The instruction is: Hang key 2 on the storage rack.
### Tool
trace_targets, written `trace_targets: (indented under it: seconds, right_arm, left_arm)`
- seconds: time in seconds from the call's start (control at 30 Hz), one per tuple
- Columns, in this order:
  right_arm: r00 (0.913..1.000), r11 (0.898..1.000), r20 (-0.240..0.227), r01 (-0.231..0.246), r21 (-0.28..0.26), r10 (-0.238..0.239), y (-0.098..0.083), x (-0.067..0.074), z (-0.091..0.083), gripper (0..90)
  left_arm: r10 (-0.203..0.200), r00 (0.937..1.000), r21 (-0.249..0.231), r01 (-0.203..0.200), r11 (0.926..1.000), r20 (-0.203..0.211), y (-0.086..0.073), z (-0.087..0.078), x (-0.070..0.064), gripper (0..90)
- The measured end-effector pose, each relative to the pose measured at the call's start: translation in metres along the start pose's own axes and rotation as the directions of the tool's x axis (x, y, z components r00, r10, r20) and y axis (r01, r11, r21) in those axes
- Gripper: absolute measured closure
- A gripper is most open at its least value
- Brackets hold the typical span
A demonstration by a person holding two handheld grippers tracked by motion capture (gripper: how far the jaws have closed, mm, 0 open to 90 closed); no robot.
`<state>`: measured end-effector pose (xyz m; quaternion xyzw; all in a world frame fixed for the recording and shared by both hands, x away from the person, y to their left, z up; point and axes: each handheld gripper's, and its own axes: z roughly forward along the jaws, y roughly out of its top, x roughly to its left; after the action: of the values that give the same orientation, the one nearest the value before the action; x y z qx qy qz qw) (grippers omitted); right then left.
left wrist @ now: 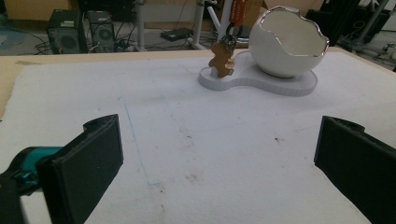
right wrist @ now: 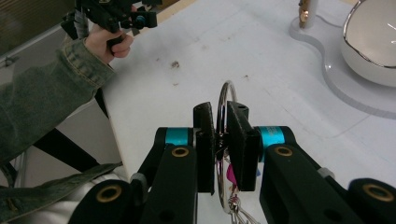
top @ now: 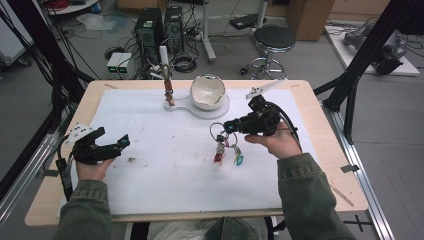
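At centre right of the high view, the right tool (top: 231, 126) pinches a key ring (top: 218, 132) by its thin metal hoop, tags (top: 228, 154) dangling loose above the desk (top: 150, 150). Light and stiff but likely slippery, the ring looks best held at the hoop. The left tool (top: 112, 142) gapes empty, lower left.
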<state>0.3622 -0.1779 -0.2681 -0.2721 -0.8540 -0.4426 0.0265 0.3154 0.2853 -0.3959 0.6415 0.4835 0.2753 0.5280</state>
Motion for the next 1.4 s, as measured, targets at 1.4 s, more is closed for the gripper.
trace_targets:
  seconds: [1.4]
  right_arm:
    - [0.9943,0.997,-0.09,0.061,0.036,-0.057,0.054,0.024,0.062,81.9]
  left_arm:
    - [0.026,0.9734,-0.067,-0.011,0.9977,0.228,0.036,0.011,-0.048,1.7]
